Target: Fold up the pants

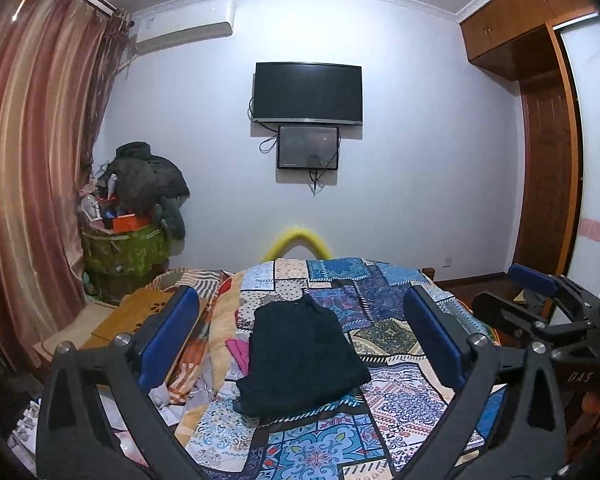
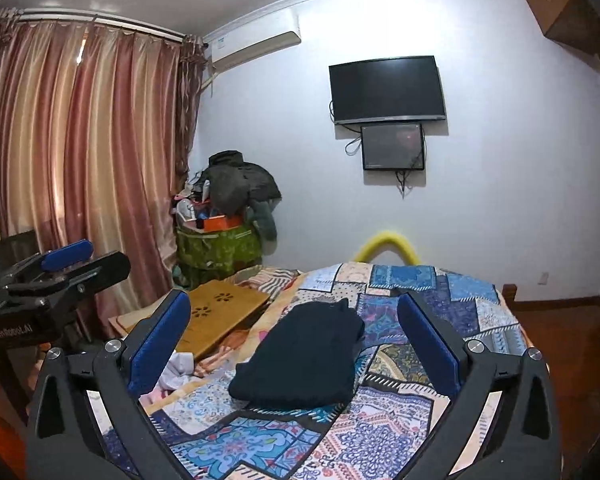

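While both tongs hover released with blue pads spread wide, the pants [image 1: 300,354] lie folded into a thick dark rectangular bundle of soft, matte fabric on the bed [image 1: 380,396]. Bed cover is a patchwork quilt, blue, cream and purple blocks with dense ornamental print, slightly rumpled left of the pants. Left tongs [image 1: 300,344]: black rigid arms, ribbed blue pads, silver bolts at the joints; pants sit between its pads in view, below and ahead, not touched. Right tongs [image 2: 296,346] same build; pants again framed between its pads, apart from both. A wooden board [image 2: 220,316] with cut-out flower holes lies left of the pants at the bed edge. Pink cloth [image 1: 240,352] peeks out just left of the pants. Black TV [image 1: 307,94] hangs on the wall beyond the pants.
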Demonstrator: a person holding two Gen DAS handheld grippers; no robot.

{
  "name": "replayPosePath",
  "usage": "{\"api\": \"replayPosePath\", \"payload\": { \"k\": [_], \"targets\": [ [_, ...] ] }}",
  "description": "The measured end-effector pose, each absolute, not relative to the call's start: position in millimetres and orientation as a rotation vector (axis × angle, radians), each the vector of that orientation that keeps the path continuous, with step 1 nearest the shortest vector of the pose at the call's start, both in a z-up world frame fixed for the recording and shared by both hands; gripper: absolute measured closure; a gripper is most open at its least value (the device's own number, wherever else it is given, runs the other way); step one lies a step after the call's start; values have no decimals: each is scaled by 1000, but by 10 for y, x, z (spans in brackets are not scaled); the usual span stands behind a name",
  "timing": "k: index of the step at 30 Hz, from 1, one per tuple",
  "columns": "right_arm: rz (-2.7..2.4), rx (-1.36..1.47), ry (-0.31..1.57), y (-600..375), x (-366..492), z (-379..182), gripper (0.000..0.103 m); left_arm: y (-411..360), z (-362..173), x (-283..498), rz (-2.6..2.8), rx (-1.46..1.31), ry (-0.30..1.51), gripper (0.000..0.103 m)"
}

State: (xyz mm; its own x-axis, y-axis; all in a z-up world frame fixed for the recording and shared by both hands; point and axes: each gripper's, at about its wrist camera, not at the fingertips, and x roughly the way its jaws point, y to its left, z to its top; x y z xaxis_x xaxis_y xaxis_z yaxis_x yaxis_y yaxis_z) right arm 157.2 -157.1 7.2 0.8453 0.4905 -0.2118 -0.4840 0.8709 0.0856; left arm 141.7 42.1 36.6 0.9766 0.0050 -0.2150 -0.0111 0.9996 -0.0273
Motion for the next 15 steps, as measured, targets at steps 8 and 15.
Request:
{"api": "replayPosePath", "payload": {
  "k": [8, 15],
  "targets": [
    [503, 34, 225, -1609, 1526, 54, 0, 424, 304, 1448, -11, -35, 234, 0],
    [504, 28, 228, -1606, 1498, 27, 0, 426, 261, 1484, -9, -45, 245, 0]
  ]
}}
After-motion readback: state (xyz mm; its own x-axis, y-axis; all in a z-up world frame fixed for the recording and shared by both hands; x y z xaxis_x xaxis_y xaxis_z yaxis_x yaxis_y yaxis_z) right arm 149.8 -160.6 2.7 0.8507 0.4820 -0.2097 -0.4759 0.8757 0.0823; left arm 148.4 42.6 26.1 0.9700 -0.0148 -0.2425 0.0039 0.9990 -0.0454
